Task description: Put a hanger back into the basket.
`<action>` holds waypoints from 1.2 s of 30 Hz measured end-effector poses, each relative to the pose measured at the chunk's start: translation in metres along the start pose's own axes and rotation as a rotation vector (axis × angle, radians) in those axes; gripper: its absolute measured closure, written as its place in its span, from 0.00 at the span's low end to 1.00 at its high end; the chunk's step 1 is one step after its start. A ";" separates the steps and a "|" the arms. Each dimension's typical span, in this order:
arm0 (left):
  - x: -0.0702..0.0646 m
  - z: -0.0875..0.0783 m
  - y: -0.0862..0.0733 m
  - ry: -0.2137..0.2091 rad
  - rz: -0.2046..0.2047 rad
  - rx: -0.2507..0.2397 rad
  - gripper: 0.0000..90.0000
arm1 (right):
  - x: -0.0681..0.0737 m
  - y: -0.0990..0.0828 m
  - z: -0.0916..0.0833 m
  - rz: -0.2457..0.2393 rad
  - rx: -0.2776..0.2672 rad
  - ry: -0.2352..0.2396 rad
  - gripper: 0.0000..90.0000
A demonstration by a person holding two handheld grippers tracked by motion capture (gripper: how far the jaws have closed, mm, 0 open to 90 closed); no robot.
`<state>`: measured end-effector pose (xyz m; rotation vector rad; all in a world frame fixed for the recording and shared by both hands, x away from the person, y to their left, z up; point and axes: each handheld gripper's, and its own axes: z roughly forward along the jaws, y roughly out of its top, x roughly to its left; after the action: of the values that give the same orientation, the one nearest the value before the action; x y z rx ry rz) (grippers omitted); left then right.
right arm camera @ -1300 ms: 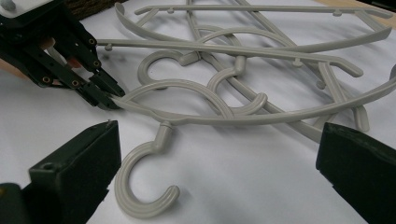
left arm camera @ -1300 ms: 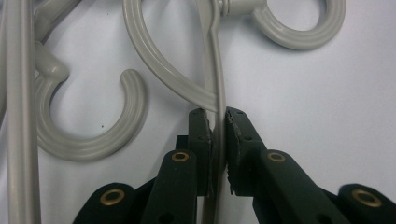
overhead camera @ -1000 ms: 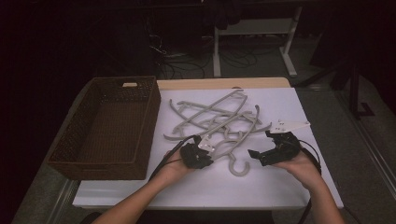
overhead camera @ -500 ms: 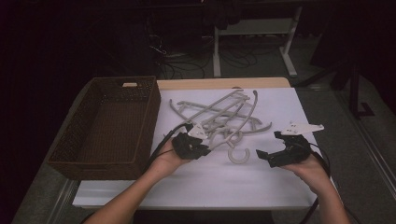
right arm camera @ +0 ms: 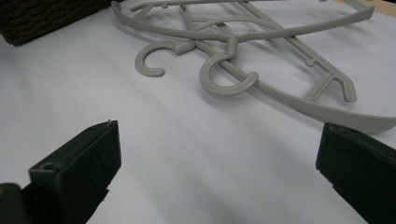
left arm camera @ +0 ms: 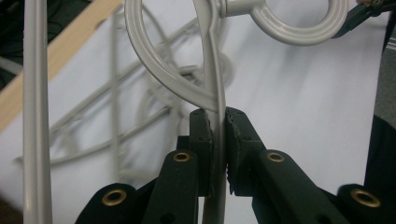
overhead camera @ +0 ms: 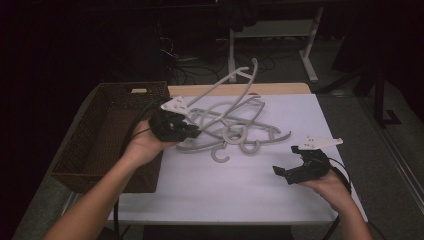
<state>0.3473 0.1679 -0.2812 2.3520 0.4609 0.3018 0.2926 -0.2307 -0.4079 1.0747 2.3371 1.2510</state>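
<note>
Beside the wicker basket (overhead camera: pixel 107 130), left gripper (overhead camera: pixel 187 131) clamped on a grey hanger (left arm camera: pixel 215 116), lifted above the hanger pile (overhead camera: pixel 235 132). Farther from the basket, right gripper (overhead camera: pixel 282 172) spread wide, holding nothing.

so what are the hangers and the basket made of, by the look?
Hangers: likely moulded plastic, matte light grey, with ribbed edges and a one-piece hook. The left gripper is clamped on one hanger's thin, flat bar. Basket: woven wicker or rattan, dark brown, with the weave texture visible on the walls; natural or synthetic can't be told.
</note>
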 end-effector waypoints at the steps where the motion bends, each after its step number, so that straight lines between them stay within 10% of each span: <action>1: 0.008 -0.014 -0.006 0.022 -0.007 0.000 0.92 | 0.000 0.000 0.000 0.002 -0.001 0.000 0.00; 16: 0.053 -0.096 -0.090 0.123 -0.154 0.011 0.92 | -0.003 0.000 0.001 0.015 0.004 -0.012 0.00; 24: 0.076 -0.112 -0.147 0.133 -0.230 0.035 0.92 | -0.003 0.000 0.004 0.011 0.015 -0.018 0.00; 36: 0.090 -0.107 -0.177 0.099 -0.288 0.066 0.92 | -0.003 0.000 0.004 0.009 0.019 -0.024 0.00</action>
<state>0.3498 0.3898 -0.3182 2.3021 0.8582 0.2708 0.2971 -0.2308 -0.4103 1.1007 2.3340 1.2144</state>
